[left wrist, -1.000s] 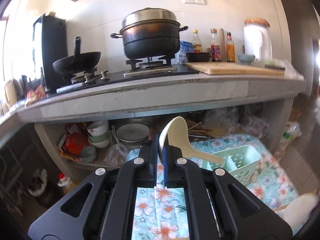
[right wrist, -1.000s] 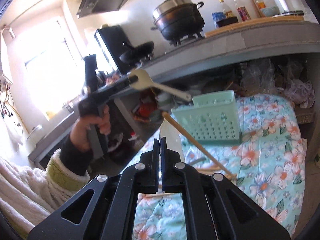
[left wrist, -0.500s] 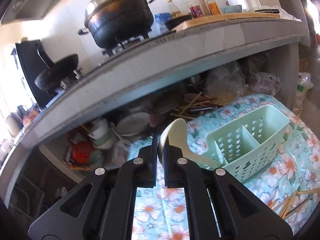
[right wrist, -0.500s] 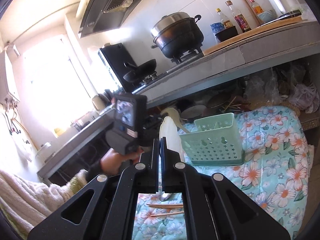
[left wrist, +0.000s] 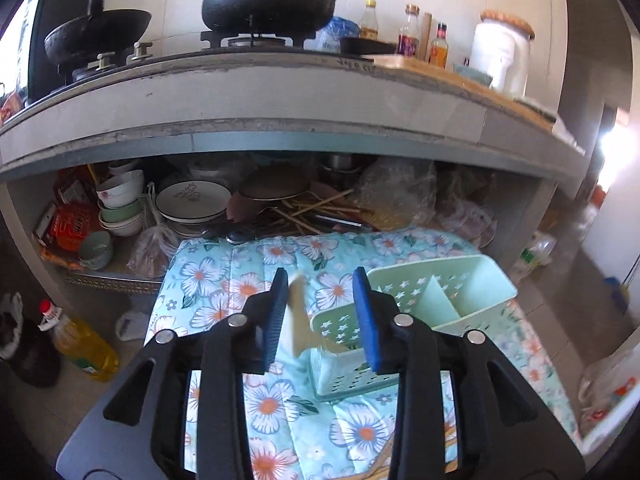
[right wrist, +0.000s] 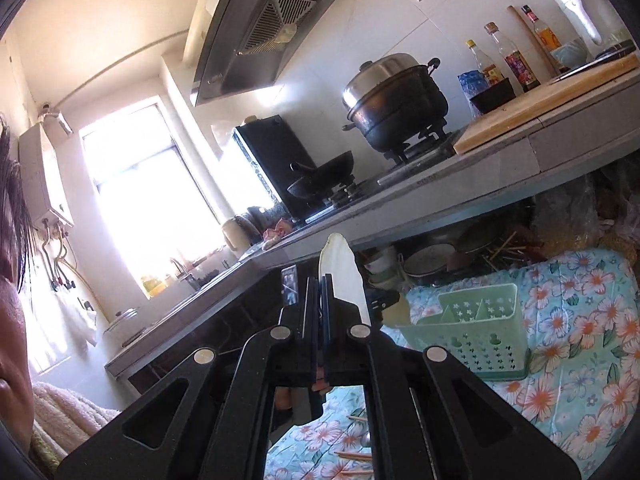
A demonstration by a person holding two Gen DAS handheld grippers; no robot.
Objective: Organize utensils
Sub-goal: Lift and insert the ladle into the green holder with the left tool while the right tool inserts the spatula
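Left gripper (left wrist: 320, 312) jaws just opened, spoon (left wrist: 298, 320) dropping loose at caddy (left wrist: 440, 292) rim, lower centre; right gripper (right wrist: 320, 304) jaws clamp white spatula (right wrist: 342, 272); chopsticks (right wrist: 352, 456) on cloth (left wrist: 224, 280) remain.

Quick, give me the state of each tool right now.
Left tool: open, jaws just opened; the beige spoon sits loose between them, over the green basket.
Right tool: shut on a white spoon.
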